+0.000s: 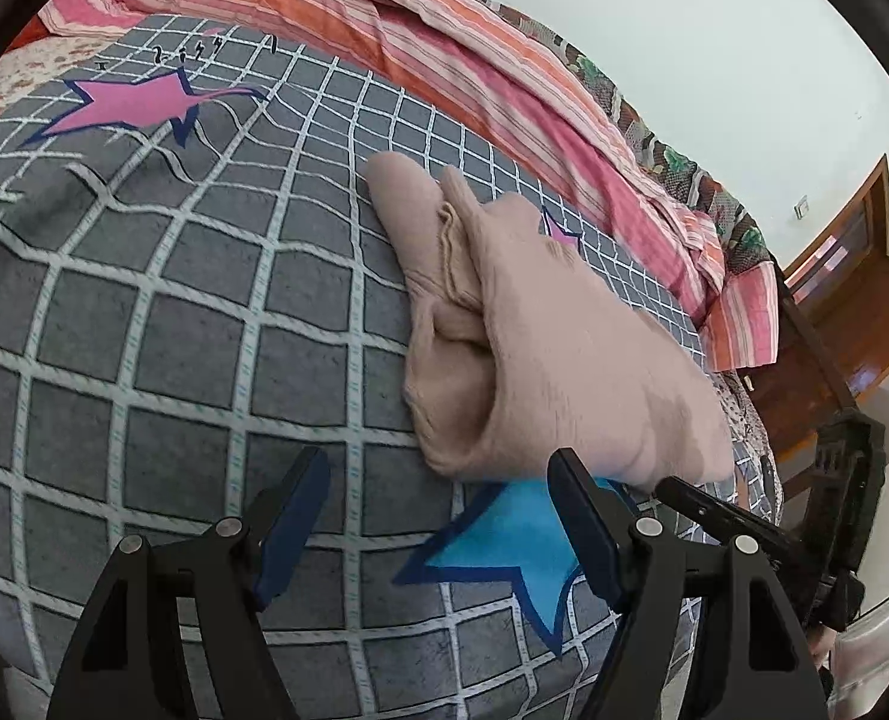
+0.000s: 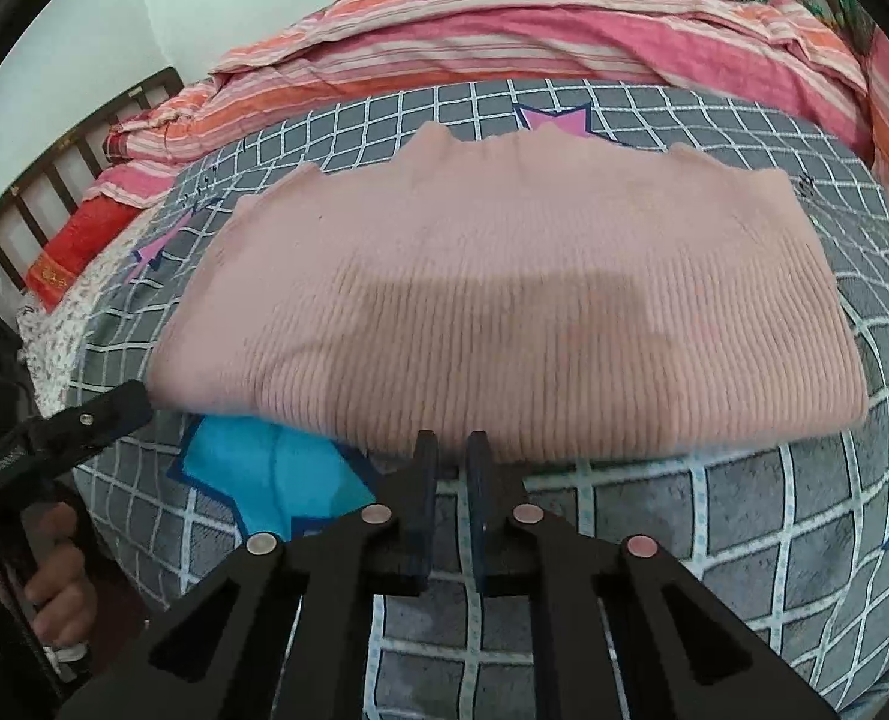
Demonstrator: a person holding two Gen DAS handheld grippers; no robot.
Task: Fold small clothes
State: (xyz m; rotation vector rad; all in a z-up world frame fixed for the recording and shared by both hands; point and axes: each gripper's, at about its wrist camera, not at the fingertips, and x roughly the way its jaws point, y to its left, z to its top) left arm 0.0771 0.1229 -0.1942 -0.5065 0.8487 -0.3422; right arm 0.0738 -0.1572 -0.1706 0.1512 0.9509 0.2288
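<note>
The left hand-held gripper point(image 1: 438, 480) gapes wide and empty beside the folded pink sweater point(image 2: 504, 300), while the right hand-held gripper point(image 2: 451, 450) sits nearly closed, holding nothing.

Folded pink sweater point(image 2: 504, 300) lies on checked bedspread point(image 2: 744, 540) beyond nearly closed right gripper point(image 2: 451, 450).

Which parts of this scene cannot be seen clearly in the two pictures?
- Underside of the folded pink ribbed knit garment: hidden by its top layer, both views.
- Blue star print on the grey checked bed cover: partly covered by the garment.
- Right gripper: its narrow gap looks empty, but the view is too blurred to be sure.
- Garment's near edge: motion-blurred, right wrist view.
- Left gripper: open.
</note>
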